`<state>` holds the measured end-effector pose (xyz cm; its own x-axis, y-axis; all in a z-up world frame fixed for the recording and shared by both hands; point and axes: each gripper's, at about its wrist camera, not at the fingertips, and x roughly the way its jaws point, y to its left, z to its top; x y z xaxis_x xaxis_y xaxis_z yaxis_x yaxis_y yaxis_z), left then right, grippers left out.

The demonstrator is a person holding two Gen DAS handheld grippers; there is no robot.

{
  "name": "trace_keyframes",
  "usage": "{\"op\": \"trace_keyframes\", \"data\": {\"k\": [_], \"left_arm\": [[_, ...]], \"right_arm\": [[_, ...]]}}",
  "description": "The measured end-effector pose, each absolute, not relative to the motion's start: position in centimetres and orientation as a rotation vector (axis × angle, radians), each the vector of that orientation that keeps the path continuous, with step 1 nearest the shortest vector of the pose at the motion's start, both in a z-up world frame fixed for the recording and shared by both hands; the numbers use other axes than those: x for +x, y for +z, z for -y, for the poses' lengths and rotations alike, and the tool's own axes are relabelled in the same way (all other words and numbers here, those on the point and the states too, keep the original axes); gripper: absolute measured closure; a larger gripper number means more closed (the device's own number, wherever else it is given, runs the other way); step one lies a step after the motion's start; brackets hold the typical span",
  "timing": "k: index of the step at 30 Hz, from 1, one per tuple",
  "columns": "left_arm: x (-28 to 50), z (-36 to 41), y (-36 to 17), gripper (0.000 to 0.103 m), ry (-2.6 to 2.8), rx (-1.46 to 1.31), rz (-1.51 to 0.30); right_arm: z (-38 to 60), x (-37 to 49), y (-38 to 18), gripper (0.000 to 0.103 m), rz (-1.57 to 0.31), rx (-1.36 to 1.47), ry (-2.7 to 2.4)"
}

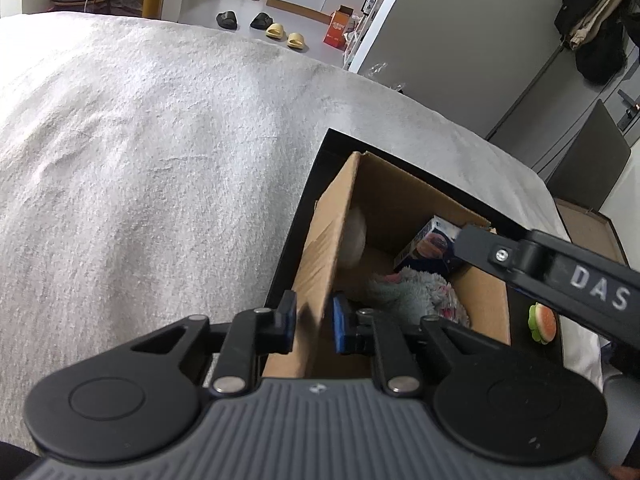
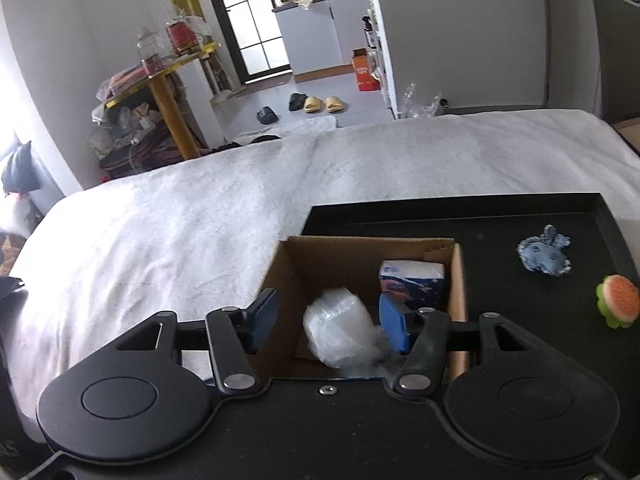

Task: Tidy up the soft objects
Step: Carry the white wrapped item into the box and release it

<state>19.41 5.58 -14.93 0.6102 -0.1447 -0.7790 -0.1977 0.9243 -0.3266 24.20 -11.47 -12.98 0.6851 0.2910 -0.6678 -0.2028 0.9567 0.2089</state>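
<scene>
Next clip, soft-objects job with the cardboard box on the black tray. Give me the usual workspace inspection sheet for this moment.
Surface: black tray on a white-covered bed.
Job's things: cardboard box holds a blue tissue pack, a clear plastic bundle and a fluffy towel; blue fabric toy and burger toy lie outside on the tray.
Clutter: nothing seen on the tray.
Grippers: left gripper shut on the box's wall; right gripper open over the box, the blurred bundle between its jaws.
Cables: nothing seen in the workspace.
Surroundings: slippers, orange carton, cluttered yellow table.
</scene>
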Motion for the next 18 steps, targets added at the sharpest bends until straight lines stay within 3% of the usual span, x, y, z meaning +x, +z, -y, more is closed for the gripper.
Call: {"op": "trace_keyframes", "data": {"k": [8,18], "left_arm": [[19.4,-5.1,-14.6,0.083,0.055,-0.378,-0.915],[19.3,-4.2,-14.3,0.083,0.056,-0.344,-0.911]], "right_arm": [[13.9,23.1,-13.0,0.031,-0.767,0.122,0.215],[18.3,21.3,-13.3,0.032,-0.758,0.165,0.169]]}}
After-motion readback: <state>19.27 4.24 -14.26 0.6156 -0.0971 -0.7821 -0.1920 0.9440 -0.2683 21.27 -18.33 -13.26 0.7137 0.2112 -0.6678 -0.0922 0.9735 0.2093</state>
